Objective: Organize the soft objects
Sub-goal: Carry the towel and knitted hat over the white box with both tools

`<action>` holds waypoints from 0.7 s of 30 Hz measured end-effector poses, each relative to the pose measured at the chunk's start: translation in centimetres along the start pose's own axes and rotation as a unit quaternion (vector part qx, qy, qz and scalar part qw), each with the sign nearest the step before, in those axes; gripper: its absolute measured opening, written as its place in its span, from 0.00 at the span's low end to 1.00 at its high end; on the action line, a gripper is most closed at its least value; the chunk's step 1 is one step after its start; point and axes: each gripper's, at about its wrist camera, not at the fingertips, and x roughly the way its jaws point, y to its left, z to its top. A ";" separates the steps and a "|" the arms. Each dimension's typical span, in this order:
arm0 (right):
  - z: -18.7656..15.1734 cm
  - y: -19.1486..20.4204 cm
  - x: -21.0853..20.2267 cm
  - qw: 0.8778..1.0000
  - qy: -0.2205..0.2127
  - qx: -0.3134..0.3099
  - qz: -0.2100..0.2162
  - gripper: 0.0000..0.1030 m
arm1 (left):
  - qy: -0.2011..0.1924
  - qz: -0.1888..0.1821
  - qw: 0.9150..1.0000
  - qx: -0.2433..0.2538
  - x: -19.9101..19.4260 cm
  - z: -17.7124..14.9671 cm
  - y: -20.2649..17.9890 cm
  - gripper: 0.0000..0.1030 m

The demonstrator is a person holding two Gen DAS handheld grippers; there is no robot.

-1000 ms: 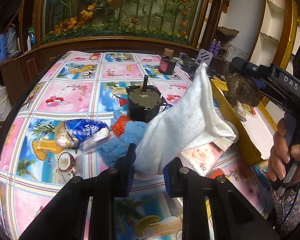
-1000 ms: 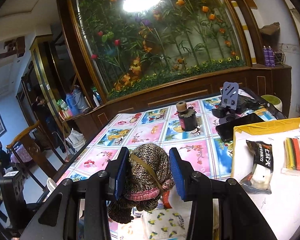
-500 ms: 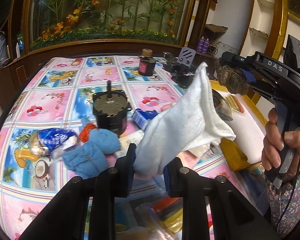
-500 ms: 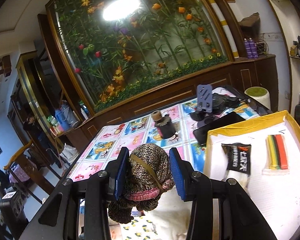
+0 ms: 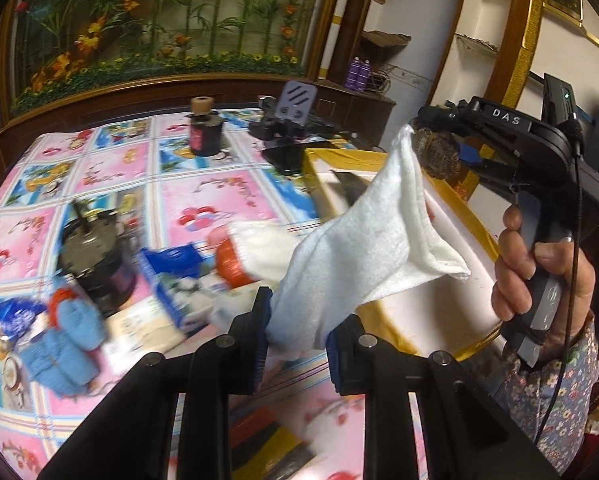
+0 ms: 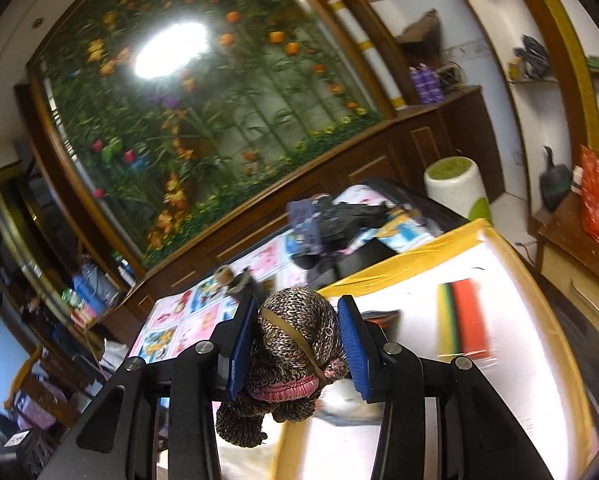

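Both claws carry soft things above the yellow-rimmed box.

In the left wrist view, our left claw (image 5: 297, 326) pinches a white towel (image 5: 363, 248) whose free end stands up toward 1 o'clock, held over the near rim of the yellow-rimmed box (image 5: 451, 204). At 9 o'clock on the patterned surface (image 5: 99, 168) lie blue knitted gloves (image 5: 65, 340), with a dark motor (image 5: 95, 264) just beyond them and a dark jar (image 5: 205, 134) farther off at 11 o'clock. In the right wrist view, our right claw (image 6: 297, 346) squeezes a brown knitted bundle (image 6: 291, 344), tied with a band, above the near left part of the box's white floor, where a striped packet (image 6: 463, 320) lies at 2 o'clock. Farther off stands a white and green stool (image 6: 457, 190).
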 end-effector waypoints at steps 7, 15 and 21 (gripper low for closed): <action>2.0 -5.4 -0.7 0.996 0.000 0.045 -0.077 0.43 | 0.052 -0.056 0.997 0.006 4.8 2.3 -5.3 0.21; 2.2 -9.3 0.7 0.982 0.054 0.062 -0.172 0.43 | 0.108 -0.083 0.991 0.015 9.1 1.7 -10.4 0.21; 1.6 -10.0 1.3 0.977 0.076 0.063 -0.191 0.43 | 0.130 -0.075 0.988 0.024 10.5 0.7 -11.1 0.21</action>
